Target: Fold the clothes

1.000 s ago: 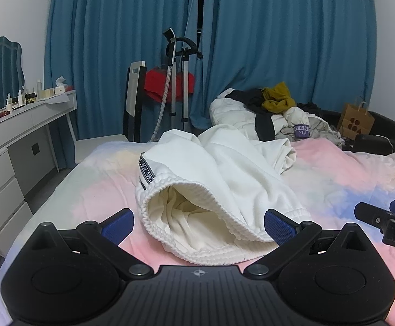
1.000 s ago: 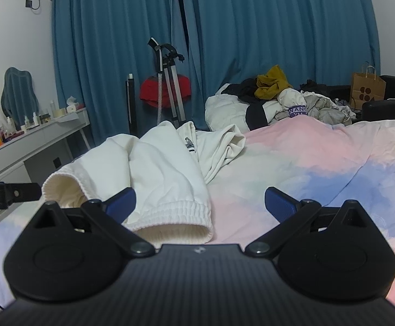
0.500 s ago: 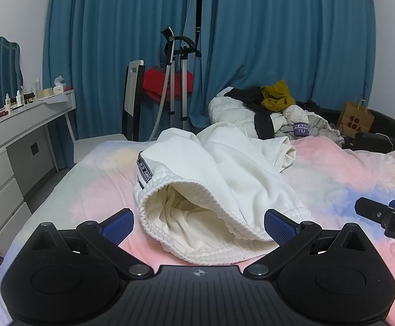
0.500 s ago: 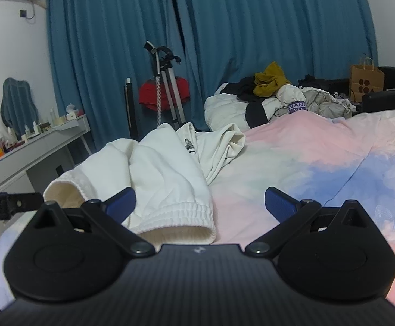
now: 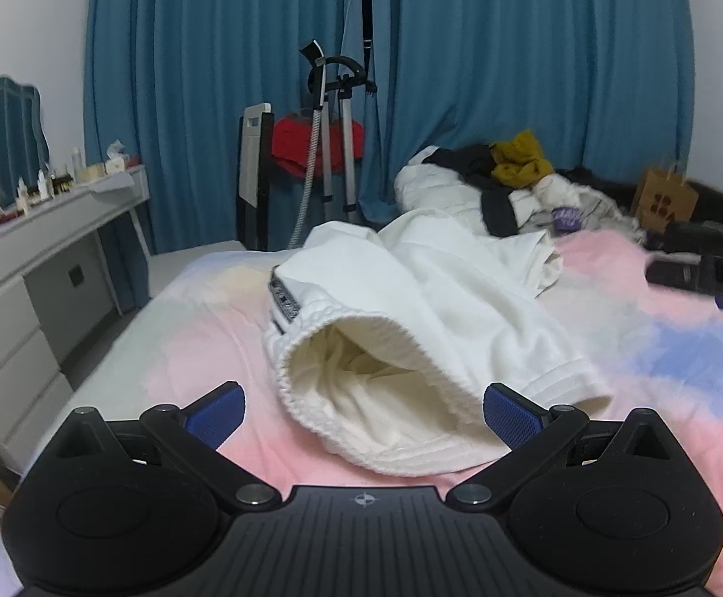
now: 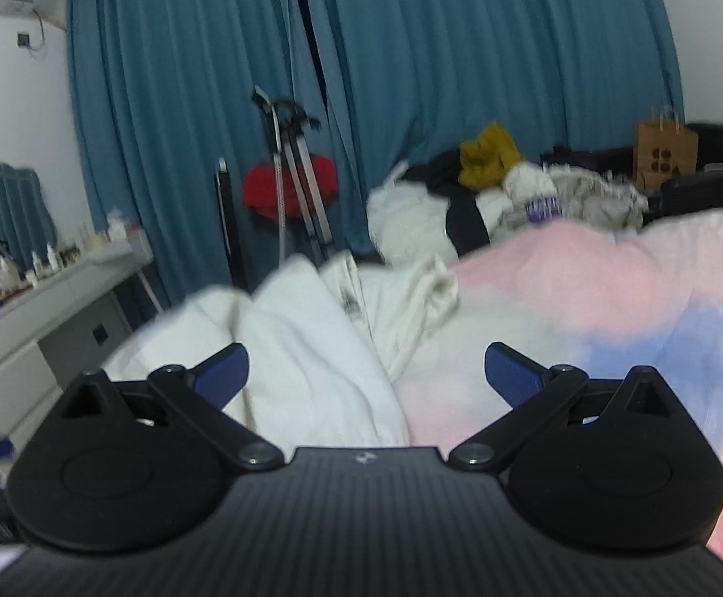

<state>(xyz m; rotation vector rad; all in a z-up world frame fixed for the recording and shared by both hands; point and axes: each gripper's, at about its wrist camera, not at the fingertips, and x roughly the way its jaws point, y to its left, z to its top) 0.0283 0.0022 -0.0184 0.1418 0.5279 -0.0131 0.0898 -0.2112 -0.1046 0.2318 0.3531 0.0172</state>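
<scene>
Crumpled white cotton garment (image 5: 411, 308) on pastel bedsheet (image 5: 202, 348), unfolded; left gripper (image 5: 361, 410) & right gripper (image 6: 366, 373) gape empty beside it — nothing folded yet.

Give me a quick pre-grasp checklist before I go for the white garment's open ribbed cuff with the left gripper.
1. left gripper open: ok, fingers spread wide.
2. right gripper open and empty: ok.
3. Ribbed cuff opening of the white garment between the left fingers: ok, it faces the camera.
4. Garment flat for folding: not ok, crumpled in a heap on the bedsheet.
5. Right view sharp enough to aim: not ok, blurred.
6. Left fingers touching fabric: cannot tell.
</scene>
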